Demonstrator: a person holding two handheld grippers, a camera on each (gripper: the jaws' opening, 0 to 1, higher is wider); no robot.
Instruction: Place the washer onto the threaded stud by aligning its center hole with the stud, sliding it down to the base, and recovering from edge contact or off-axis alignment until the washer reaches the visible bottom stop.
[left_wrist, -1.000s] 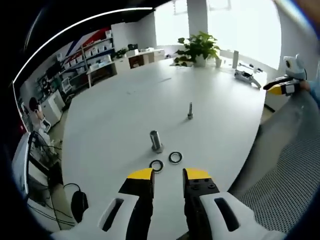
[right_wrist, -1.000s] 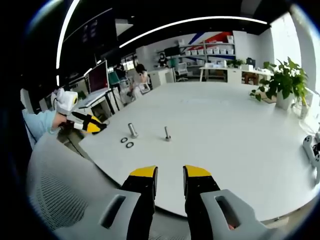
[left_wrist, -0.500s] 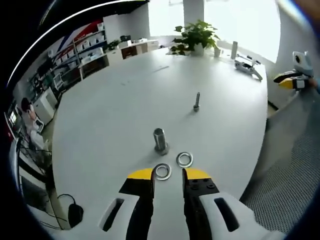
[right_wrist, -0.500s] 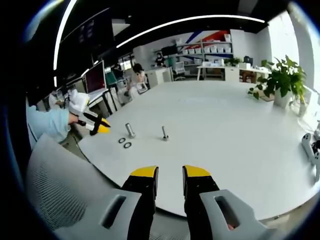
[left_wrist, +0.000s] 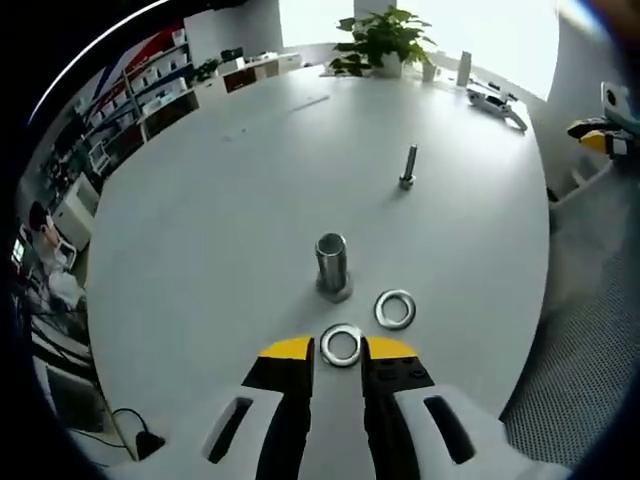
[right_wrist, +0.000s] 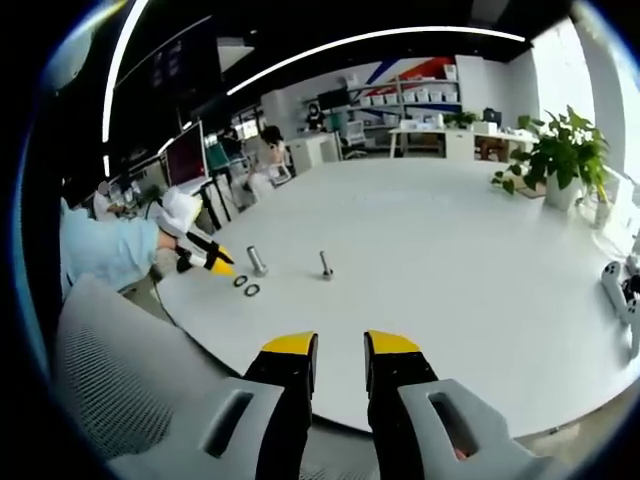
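An office-lab: big white table (right_wrist: 480, 260), parts shelves (right_wrist: 420, 95), monitors (right_wrist: 185, 155), potted plant (right_wrist: 555, 155).

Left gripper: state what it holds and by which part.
Nothing is held. The left gripper is open, its jaws on either side of the near flat silver metal washer, which lies on the white table.

Left gripper (left_wrist: 337, 348) now closer over the table, near washer (left_wrist: 341, 345) between its open yellow tips, stud (left_wrist: 408, 166) at 1 o'clock

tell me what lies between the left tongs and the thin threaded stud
In the left gripper view: a washer between the left tongs, a second washer, a thick metal cylinder, then bare table to the stud.
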